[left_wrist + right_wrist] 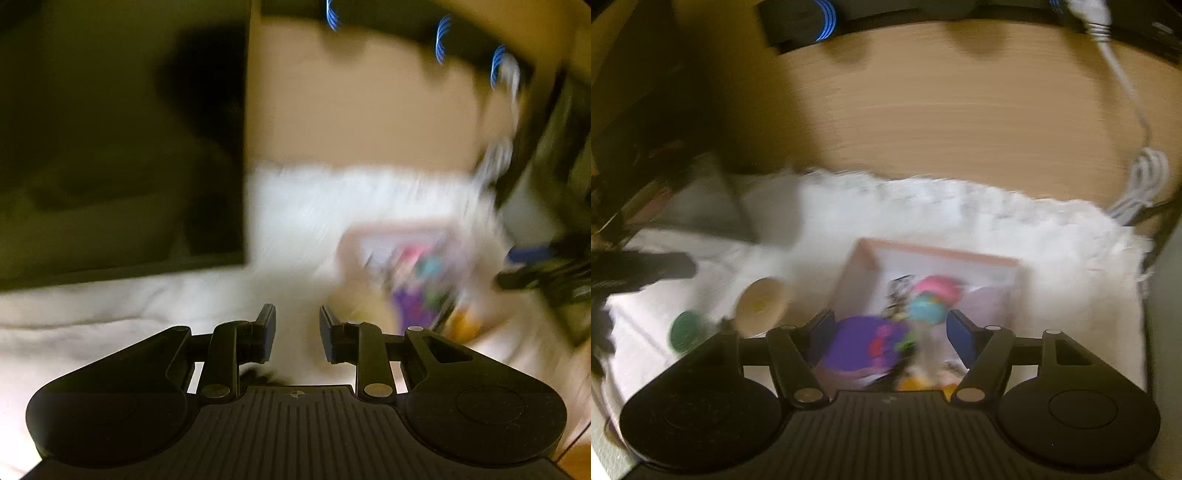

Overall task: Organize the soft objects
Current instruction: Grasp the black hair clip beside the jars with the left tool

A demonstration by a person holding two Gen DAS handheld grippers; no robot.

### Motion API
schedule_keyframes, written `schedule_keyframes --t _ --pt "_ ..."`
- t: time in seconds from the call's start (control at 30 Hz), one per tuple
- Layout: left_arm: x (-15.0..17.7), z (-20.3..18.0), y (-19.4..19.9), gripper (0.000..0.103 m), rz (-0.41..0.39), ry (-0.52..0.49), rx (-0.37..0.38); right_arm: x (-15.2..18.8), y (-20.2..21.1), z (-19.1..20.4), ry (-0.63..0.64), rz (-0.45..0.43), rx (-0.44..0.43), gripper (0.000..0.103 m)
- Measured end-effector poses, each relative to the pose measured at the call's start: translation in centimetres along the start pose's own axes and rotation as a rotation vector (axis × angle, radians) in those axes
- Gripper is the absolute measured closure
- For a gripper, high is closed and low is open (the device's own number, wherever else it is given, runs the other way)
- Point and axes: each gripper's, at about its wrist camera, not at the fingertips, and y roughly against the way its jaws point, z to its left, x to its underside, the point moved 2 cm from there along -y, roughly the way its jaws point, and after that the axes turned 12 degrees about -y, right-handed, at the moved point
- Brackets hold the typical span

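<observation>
Both grippers hanging empty above a box of soft toys on a white fluffy rug.

The right gripper (pixel 888 334) is standing with its jaws wide apart and gripping nothing; below and between them the purple soft toy (pixel 862 345) is lying in the pink-rimmed box (pixel 938 253), beside a teal and pink toy (pixel 932 299), with something orange, too blurred to name, at the box's near edge. The left gripper (pixel 297 332) is showing a narrow gap between its pads, released, with only pale bedding (pixel 110 314) under it. Left of the box a tan round piece (pixel 759 308) and a green disc (pixel 687 331) are sitting on white cloth. The white rug (pixel 960 218) is spreading under the box, the wooden floor (pixel 960 110) beyond it, a white cable (pixel 1145 173) coiling at the rug's right edge, and a dark panel (pixel 122 147) is filling the left gripper's left view.
</observation>
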Motion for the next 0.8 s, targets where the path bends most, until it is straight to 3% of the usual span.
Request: schedule_keyframes --t 0.07,0.23,0.33,0.4,0.53,0.7,0.8 --pt "0.3 1.2 -2.0 0.074 0.1 -0.058 0.004 1.5 -0.4 1.6 0.043 0.022 -0.032 0.035" --pt "1.5 2.1 -7.8 0.074 0.324 -0.145 0.103 6.2 -1.6 4.4 0.114 0.104 -0.078 0.035" --pt "2.5 1.8 -10.4 0.074 0.428 -0.225 0.161 9.0 -2.5 5.6 0.126 0.167 -0.077 0.035" --pt "2.9 1.6 -11.8 0.07 0.483 -0.285 0.155 10.6 -2.9 6.7 0.154 0.194 -0.067 0.036" --pt "3.2 2.0 -13.2 0.044 0.486 -0.322 0.117 13.0 -3.8 7.9 0.192 0.243 -0.073 0.036" --pt "3.7 5.0 -13.8 0.018 0.43 -0.198 0.152 14.9 -6.0 7.8 0.136 0.322 -0.064 0.036" --pt "4.9 6.9 -13.8 0.02 0.396 -0.094 0.215 15.7 -6.9 8.0 0.127 0.353 -0.066 0.036"
